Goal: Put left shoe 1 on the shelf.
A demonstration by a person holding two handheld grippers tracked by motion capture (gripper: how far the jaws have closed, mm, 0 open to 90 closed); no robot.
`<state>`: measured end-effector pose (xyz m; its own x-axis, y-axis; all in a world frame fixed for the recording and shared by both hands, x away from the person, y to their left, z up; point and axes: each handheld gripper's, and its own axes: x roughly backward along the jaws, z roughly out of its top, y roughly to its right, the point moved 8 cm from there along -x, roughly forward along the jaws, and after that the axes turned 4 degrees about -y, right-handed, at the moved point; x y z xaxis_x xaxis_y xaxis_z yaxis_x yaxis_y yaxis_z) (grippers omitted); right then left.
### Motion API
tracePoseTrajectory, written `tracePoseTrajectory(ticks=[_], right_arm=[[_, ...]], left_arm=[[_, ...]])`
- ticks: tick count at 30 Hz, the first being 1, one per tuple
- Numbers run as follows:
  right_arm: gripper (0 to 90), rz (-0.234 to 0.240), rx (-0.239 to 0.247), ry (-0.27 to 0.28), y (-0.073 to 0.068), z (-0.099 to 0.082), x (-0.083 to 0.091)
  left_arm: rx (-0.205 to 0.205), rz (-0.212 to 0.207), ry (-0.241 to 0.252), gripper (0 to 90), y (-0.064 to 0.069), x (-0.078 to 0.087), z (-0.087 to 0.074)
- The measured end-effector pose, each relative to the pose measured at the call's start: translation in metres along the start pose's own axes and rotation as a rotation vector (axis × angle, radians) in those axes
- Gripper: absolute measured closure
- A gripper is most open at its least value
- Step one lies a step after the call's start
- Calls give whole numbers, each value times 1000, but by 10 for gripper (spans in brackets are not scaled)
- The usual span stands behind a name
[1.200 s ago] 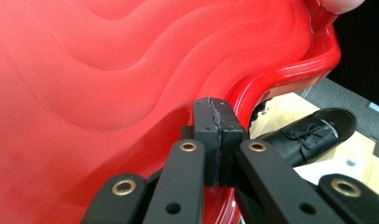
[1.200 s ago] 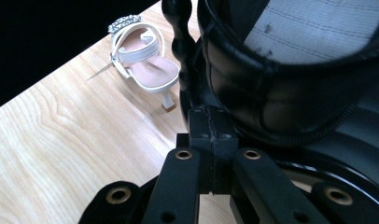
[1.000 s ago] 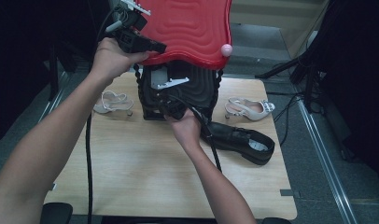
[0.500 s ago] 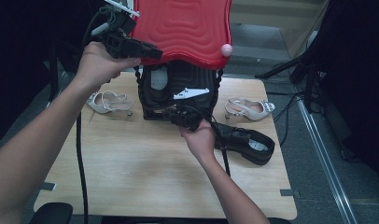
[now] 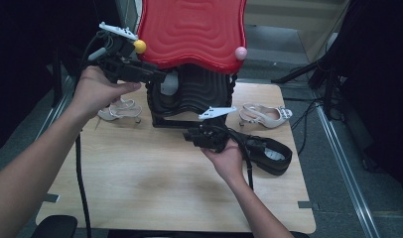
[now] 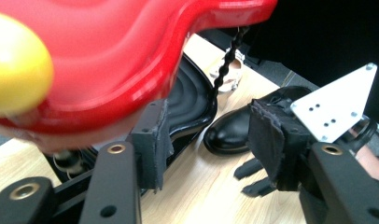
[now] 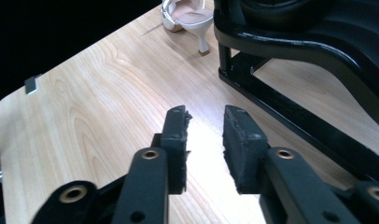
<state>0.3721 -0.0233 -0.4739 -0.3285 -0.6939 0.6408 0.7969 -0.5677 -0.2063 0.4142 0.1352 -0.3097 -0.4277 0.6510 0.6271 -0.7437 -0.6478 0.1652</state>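
rack (image 5: 189, 94) stands placed on table (image 5: 140, 188); left gripper (image 5: 157, 77) and right gripper (image 5: 189, 136), just opening, hold nothing; shoes unloaded.

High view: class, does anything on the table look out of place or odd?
Yes: the shoes are scattered. One beige heel lies left of the black stand, the other beige heel right of it, so the pair is split. A single black shoe lies askew near the right edge.
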Motion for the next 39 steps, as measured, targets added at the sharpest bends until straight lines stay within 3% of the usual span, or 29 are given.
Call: tracePoseTrajectory(ticks=[10,14,28,36,39], right_arm=[[659,17,1,-14,6,-26,18],[631,20,-11,-25,9,-38,23],[639,0,-30,-46,25,-75,48],[646,-29,-54,-36,38,-89,66],[647,-41,-65,-35,44,-94,72]], left_arm=[[28,-15,-10,467,1,-9,-37],[36,19,-30,485,2,-19,-53],[48,-73,-66,478,15,-52,-105],[54,-104,-85,481,22,-70,-136],[43,-94,-91,481,24,-75,-144]])
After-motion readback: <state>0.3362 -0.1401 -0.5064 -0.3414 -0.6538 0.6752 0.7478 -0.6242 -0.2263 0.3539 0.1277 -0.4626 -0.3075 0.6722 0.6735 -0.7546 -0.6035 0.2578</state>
